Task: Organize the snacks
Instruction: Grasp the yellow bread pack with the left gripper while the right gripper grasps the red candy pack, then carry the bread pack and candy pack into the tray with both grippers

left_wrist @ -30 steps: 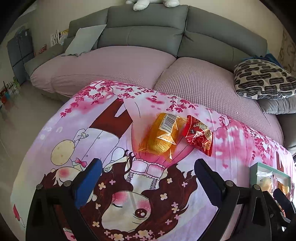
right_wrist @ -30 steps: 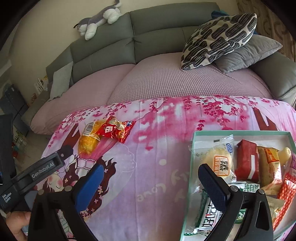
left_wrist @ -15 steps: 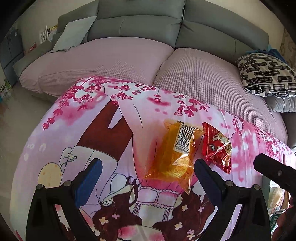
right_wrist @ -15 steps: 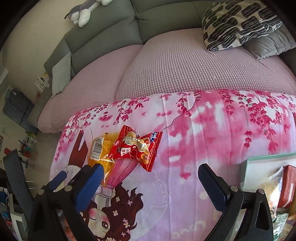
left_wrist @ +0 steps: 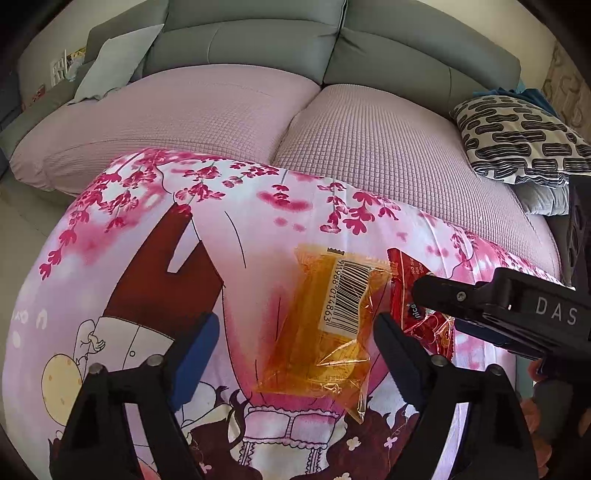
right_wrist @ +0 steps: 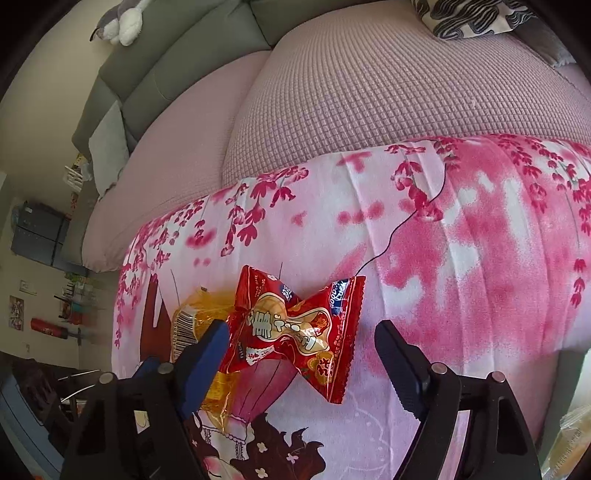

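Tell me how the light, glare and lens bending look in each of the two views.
Left wrist view: daylight, sharp; glare on the orange packet, yet its barcode reads; the sofa bows, corners go black. Right wrist view: equally bright; the red packet is crisp with small highlights, the cloth edge curves, and the room at left stays dim.

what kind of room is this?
Likely a home living room: a grey sofa with mauve seat covers, a patterned cushion, a plush toy on the backrest.
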`<act>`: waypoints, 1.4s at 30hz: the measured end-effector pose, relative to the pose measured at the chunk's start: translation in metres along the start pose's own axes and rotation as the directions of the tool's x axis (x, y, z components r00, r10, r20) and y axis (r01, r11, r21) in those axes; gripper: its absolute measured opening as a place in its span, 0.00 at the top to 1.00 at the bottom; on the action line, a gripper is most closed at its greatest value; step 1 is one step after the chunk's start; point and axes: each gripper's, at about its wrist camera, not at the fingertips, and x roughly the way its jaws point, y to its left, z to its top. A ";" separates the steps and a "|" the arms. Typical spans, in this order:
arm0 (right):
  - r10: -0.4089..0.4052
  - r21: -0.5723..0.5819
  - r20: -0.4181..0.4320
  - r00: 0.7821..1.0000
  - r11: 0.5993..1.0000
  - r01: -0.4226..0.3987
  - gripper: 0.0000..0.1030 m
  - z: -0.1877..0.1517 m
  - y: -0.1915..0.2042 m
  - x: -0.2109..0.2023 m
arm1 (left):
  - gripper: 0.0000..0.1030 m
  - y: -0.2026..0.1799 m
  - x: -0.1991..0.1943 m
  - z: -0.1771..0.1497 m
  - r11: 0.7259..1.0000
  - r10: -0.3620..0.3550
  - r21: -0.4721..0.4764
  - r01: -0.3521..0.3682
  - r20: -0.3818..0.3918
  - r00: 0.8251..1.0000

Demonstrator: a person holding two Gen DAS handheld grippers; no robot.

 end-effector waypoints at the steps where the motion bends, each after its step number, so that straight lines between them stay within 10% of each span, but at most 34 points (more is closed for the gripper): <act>1: 0.000 0.000 -0.004 1.000 1.000 0.000 0.23 0.000 0.000 0.002 | 0.23 0.000 0.001 0.000 1.000 -0.001 0.000 0.001 -0.003 1.000; 10: 0.015 -0.016 -0.001 1.000 1.000 -0.015 0.44 -0.001 0.006 0.003 | 0.60 -0.008 0.001 -0.002 0.998 -0.059 0.012 0.059 -0.007 0.998; 42: 0.029 -0.061 0.112 0.993 0.998 -0.022 0.48 -0.107 -0.018 -0.100 | 0.64 -0.017 -0.078 -0.073 0.991 -0.014 -0.129 0.023 0.065 0.998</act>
